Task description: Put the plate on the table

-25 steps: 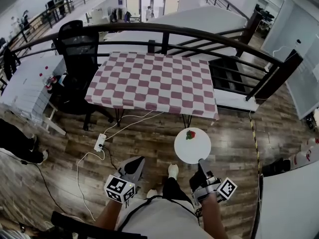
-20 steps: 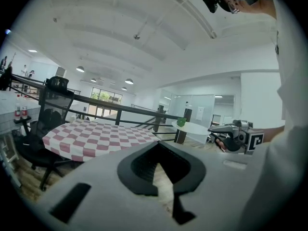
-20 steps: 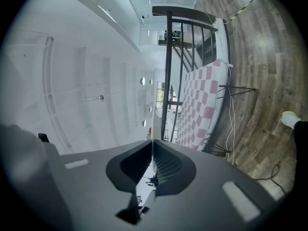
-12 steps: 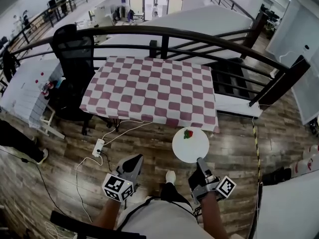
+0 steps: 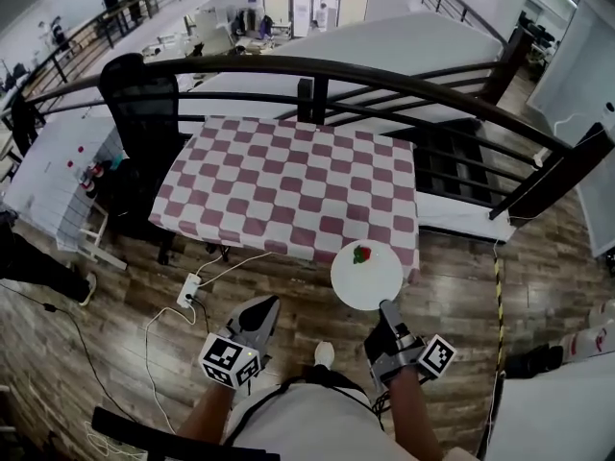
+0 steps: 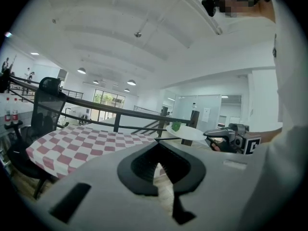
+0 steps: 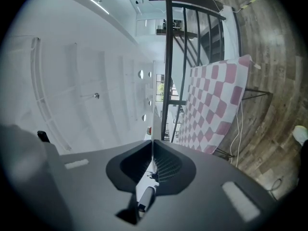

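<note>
A black chair (image 5: 144,113) stands at the left edge of a table (image 5: 288,176) covered in a red-and-white checked cloth, with a dark railing (image 5: 404,77) curving behind it. In the foreground, the person's left gripper (image 5: 264,306) hangs over the wood floor (image 5: 125,305) in front of the table's near edge, its jaws together with nothing between them. To the right, the right gripper (image 5: 388,308) has its jaws clamped on the near rim of a white plate (image 5: 370,281), held flat in the air. A small red thing with a green top (image 5: 362,254) lies near the plate's far rim. Seen from above, that far rim overlaps the cloth's near right corner; the plate is not yet resting on the table.
</note>
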Action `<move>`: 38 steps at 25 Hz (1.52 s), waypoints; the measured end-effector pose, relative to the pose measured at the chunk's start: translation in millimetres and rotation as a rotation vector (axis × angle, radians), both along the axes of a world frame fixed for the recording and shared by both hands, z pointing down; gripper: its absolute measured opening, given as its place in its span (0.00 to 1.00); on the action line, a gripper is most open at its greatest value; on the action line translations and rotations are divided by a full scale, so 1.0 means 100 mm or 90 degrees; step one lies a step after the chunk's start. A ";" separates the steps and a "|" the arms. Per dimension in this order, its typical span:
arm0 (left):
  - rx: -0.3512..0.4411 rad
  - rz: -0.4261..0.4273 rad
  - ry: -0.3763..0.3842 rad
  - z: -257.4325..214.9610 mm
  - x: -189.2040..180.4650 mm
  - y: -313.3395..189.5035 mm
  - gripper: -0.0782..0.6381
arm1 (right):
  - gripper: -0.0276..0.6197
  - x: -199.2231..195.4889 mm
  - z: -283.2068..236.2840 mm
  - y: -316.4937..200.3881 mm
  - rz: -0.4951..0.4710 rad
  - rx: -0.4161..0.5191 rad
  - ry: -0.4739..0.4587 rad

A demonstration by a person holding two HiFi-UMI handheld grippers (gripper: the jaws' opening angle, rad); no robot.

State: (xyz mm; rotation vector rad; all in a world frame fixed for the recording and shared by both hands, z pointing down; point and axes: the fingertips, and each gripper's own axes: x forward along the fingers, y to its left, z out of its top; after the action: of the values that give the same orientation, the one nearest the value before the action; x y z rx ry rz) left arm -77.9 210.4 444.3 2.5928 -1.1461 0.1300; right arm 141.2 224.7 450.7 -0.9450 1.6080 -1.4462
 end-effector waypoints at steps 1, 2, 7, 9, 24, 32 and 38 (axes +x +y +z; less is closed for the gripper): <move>0.001 -0.001 -0.001 -0.01 0.05 -0.06 0.12 | 0.07 0.03 0.00 -0.08 -0.005 0.001 -0.001; 0.000 -0.003 -0.001 -0.02 0.10 -0.11 0.12 | 0.07 0.06 0.00 -0.15 -0.010 0.001 -0.002; -0.005 -0.012 0.001 -0.01 0.36 -0.34 0.12 | 0.07 0.26 0.02 -0.43 -0.025 0.001 -0.008; -0.002 -0.012 0.002 -0.02 0.48 -0.44 0.12 | 0.07 0.36 0.05 -0.51 -0.029 -0.001 -0.007; -0.018 -0.046 -0.005 0.11 0.92 -0.76 0.12 | 0.07 0.80 0.28 -0.98 -0.063 -0.017 -0.013; -0.026 -0.047 -0.010 0.12 0.94 -0.87 0.12 | 0.07 0.87 0.31 -1.06 -0.061 -0.022 -0.020; -0.022 -0.034 0.000 0.12 0.99 -1.07 0.12 | 0.07 0.89 0.31 -1.18 -0.045 -0.020 -0.020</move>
State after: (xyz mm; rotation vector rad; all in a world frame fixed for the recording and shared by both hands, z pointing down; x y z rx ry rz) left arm 21.0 103.2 456.5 2.5298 -1.2008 0.1377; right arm 230.5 106.6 481.8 -0.8879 1.6142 -1.5313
